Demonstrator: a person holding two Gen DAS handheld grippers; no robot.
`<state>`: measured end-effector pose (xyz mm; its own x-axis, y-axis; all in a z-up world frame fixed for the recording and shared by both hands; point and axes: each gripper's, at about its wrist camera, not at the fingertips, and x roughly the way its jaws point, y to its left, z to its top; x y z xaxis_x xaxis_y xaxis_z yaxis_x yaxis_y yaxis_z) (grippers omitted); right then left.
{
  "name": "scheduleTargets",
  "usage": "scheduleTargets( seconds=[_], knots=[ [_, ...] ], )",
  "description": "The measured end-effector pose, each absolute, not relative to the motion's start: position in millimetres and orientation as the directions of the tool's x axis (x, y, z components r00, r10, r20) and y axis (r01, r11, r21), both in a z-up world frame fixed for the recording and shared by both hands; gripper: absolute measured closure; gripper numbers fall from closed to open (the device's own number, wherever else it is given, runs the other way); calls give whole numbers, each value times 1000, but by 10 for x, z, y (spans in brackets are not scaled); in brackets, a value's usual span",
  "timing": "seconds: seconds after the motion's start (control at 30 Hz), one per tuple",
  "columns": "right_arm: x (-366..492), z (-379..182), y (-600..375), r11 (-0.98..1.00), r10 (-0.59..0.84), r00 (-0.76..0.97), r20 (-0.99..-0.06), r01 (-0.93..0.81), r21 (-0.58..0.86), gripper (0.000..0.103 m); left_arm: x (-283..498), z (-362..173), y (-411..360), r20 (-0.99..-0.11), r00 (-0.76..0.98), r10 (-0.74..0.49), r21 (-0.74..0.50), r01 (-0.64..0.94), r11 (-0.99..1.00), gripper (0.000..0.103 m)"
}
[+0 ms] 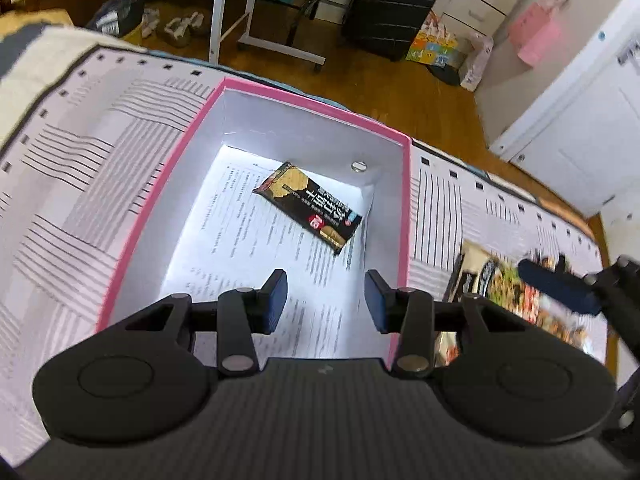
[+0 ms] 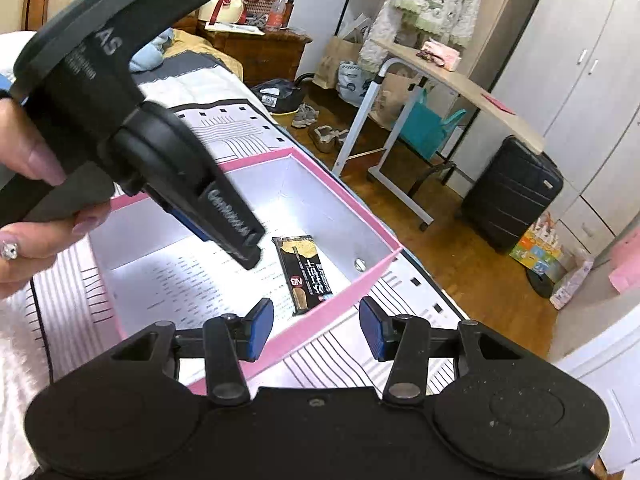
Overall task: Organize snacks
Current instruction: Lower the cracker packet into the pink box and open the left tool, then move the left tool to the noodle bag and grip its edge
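Observation:
A pink-rimmed white box (image 1: pixel 316 102) lies open on the bed, its floor lined with a printed sheet. One black snack packet (image 1: pixel 308 208) rests flat near the box's far right corner. My left gripper (image 1: pixel 326 292) hangs above the box's near half, open, with nothing between its blue pads. To the right of the box a colourful snack packet (image 1: pixel 500 284) lies on the cloth, and a finger (image 1: pixel 560 288) of my right gripper is over it. In the right wrist view my right gripper (image 2: pixel 316 324) is open and empty above the box's pink wall (image 2: pixel 340 292). The black packet (image 2: pixel 306 272) lies beyond it.
A hand (image 2: pixel 24 160) holds the left gripper's body at upper left. The box sits on a white cloth with black line patterns (image 1: pixel 80 168). Beyond the bed's edge are wooden floor, a white-legged side table (image 2: pixel 400 120), a black suitcase (image 2: pixel 512 192) and white wardrobe doors.

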<state>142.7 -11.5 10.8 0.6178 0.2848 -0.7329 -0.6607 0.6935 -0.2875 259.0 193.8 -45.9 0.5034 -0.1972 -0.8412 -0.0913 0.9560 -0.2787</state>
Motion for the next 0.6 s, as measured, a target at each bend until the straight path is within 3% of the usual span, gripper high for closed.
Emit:
scheduleTargets(
  seconds=[0.2,0.6],
  knots=[
    [1159,328,-318,716,284,637,-717,-638,-283,47,2216,-56,1782,-829,529,-179,-220,-16,975,58],
    [633,548,-1010,792,265,660,-703,-565,-232,34,1479,560,1177,-764,623,-167,-69,178,982,41]
  ],
)
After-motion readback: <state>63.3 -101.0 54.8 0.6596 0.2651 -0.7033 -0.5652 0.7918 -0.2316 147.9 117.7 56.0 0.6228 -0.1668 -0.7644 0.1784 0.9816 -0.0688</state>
